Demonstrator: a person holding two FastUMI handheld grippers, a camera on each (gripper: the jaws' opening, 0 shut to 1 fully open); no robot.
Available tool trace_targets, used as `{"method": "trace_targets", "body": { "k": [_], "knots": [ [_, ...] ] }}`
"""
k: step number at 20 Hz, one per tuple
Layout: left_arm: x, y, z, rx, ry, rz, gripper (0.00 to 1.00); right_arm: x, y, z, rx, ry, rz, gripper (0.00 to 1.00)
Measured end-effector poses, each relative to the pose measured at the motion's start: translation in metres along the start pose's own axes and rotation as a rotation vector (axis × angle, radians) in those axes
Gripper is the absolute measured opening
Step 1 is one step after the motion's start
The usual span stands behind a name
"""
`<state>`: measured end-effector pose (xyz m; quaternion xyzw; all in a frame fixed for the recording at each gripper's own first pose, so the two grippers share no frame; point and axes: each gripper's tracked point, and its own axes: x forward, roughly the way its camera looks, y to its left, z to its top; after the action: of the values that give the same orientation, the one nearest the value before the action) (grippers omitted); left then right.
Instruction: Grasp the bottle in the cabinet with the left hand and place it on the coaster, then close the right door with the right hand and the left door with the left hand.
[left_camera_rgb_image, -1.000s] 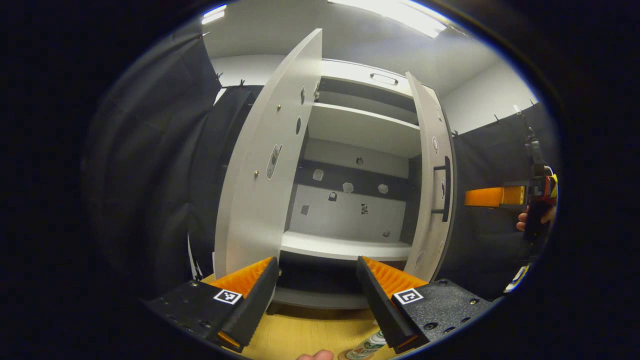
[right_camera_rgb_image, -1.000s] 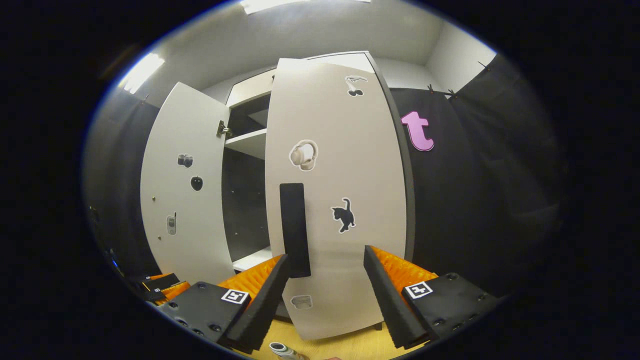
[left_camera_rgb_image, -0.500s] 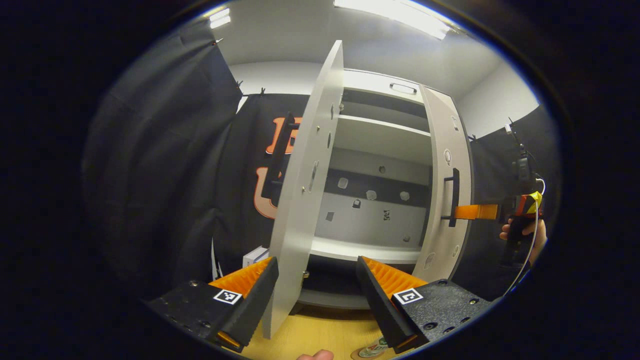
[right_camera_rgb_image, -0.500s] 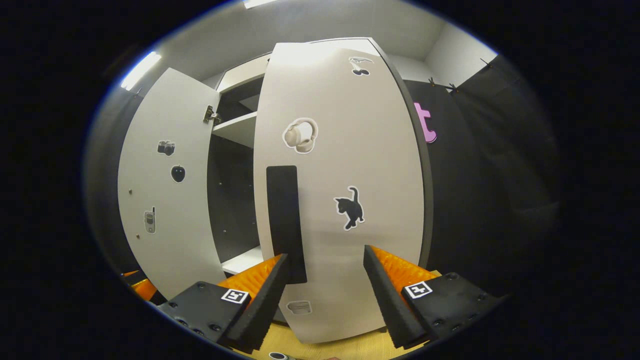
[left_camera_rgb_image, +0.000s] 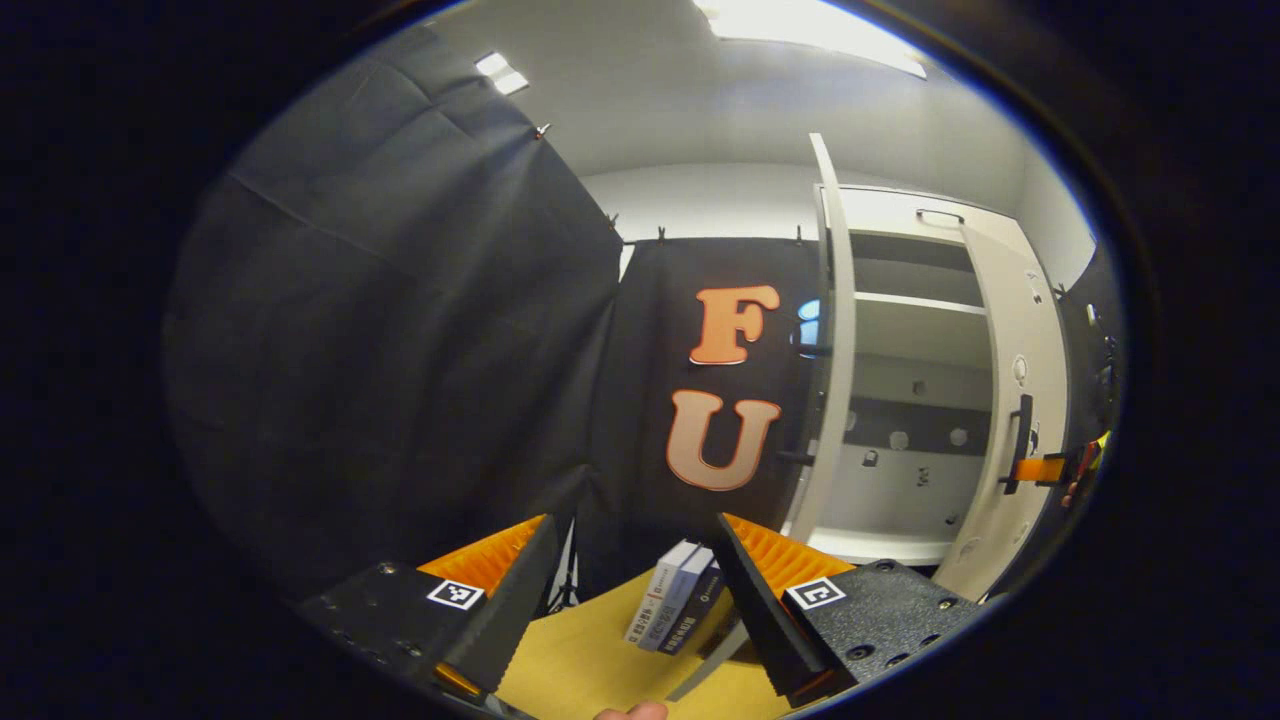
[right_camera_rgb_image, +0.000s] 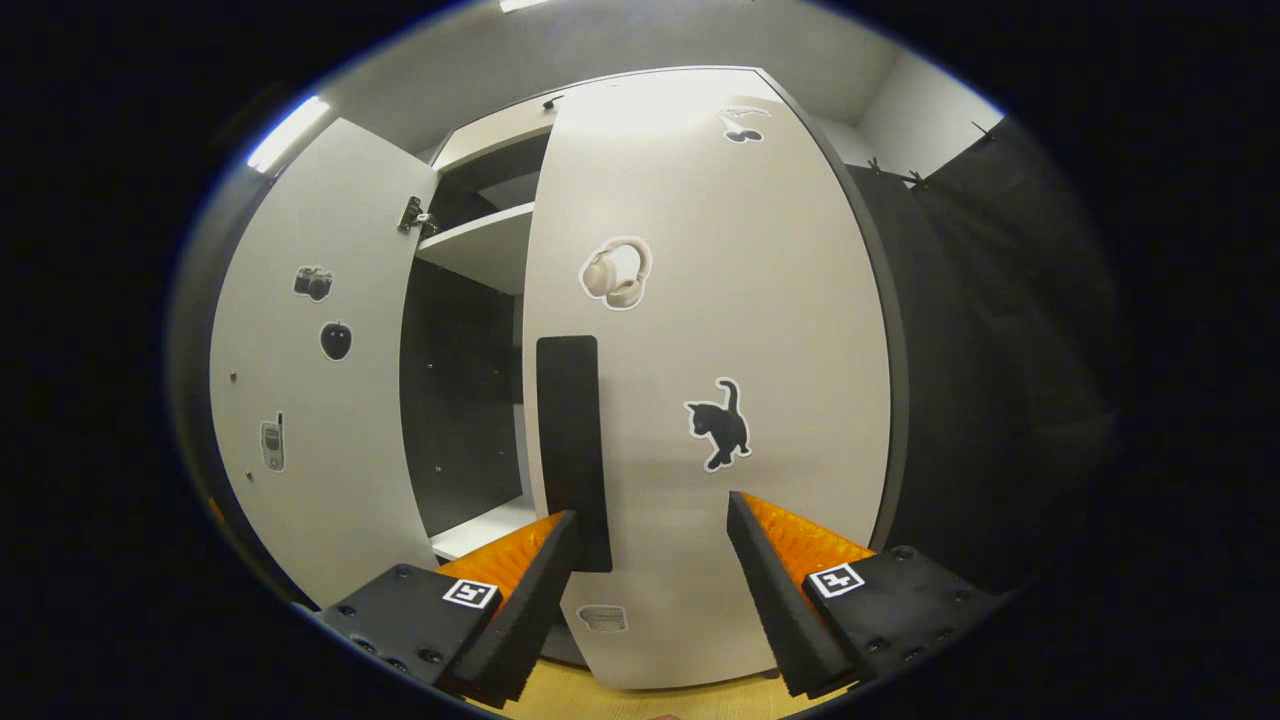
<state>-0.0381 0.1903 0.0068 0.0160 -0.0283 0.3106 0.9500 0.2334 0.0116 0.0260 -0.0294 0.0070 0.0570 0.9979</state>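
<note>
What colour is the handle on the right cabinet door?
Black. The handle is a tall flat bar on the pale right door, clearest in the right gripper view.

Setting: a recording booth of a lab or studio kind, not a lived-in home. A white cabinet (right_camera_rgb_image: 700, 350) with sticker-marked doors and bare shelves stands on a pale wood worktop (left_camera_rgb_image: 590, 660); black cloth (left_camera_rgb_image: 400, 330) is clipped up as walls on both sides of the cabinet, with plain white wall and strip ceiling lights (left_camera_rgb_image: 810, 25) above it. To the left of the cabinet, a few boxed items (left_camera_rgb_image: 675, 610) lie on the worktop.
</note>
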Motion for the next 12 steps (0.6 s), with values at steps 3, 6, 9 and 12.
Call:
{"method": "trace_targets", "body": {
  "k": [3,6,9,12],
  "knots": [
    [0.026,0.011,0.017,-0.031,-0.026,0.02,0.95,0.0,0.0,-0.002,0.014,0.006,-0.003,0.97],
    [0.059,0.011,0.034,-0.027,-0.058,0.016,0.94,-0.012,-0.003,0.004,0.0,-0.008,-0.012,0.97],
    [0.083,-0.012,0.034,0.018,-0.045,-0.044,0.94,-0.046,-0.01,0.011,-0.006,-0.017,-0.015,0.97],
    [0.097,-0.049,0.027,-0.003,-0.019,-0.141,0.94,-0.075,-0.021,0.012,0.0,-0.01,-0.023,0.97]
  ]
}}
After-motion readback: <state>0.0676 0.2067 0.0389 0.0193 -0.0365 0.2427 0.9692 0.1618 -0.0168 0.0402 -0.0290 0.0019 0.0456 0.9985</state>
